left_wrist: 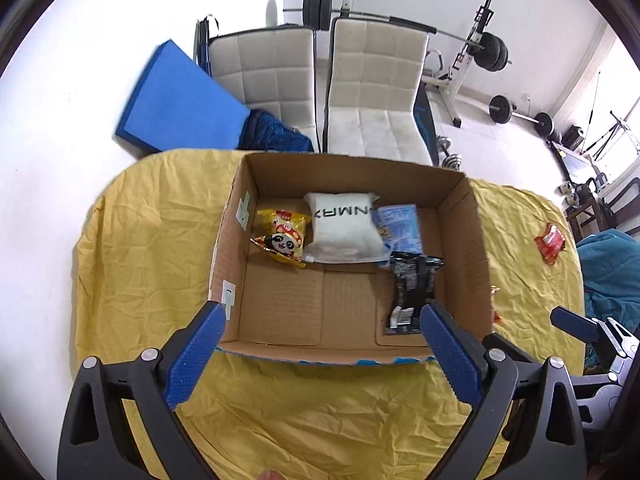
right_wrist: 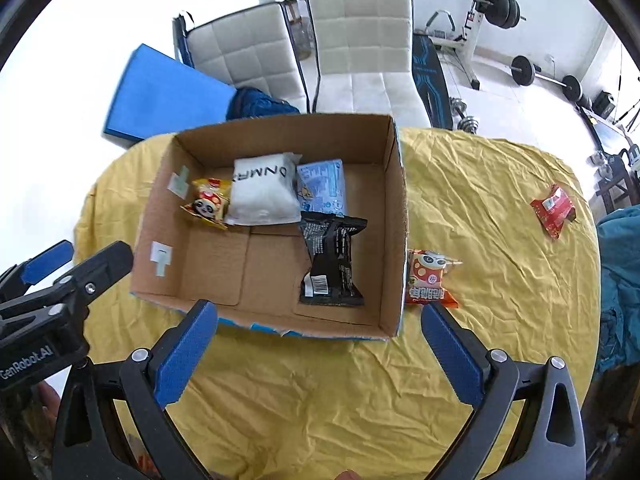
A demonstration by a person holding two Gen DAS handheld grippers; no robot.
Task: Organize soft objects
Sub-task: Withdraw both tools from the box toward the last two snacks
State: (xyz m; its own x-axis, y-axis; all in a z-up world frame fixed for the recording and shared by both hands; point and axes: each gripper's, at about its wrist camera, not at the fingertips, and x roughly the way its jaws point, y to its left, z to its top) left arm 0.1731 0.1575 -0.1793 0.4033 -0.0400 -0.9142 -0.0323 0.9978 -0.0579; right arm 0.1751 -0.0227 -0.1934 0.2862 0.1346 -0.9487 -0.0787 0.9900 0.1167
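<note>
From my left wrist, my left tongs hang spread apart and empty over the cardboard box, where a black packet lies.

From my right wrist, my right tongs gape empty; an orange panda packet lies on the table just beside the box.

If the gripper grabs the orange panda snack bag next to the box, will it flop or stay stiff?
The orange panda snack bag looks puffy and crinkled, so it would probably flop and crackle. It is likely light for its size. Its glossy wrapper may slip between the pads.
</note>
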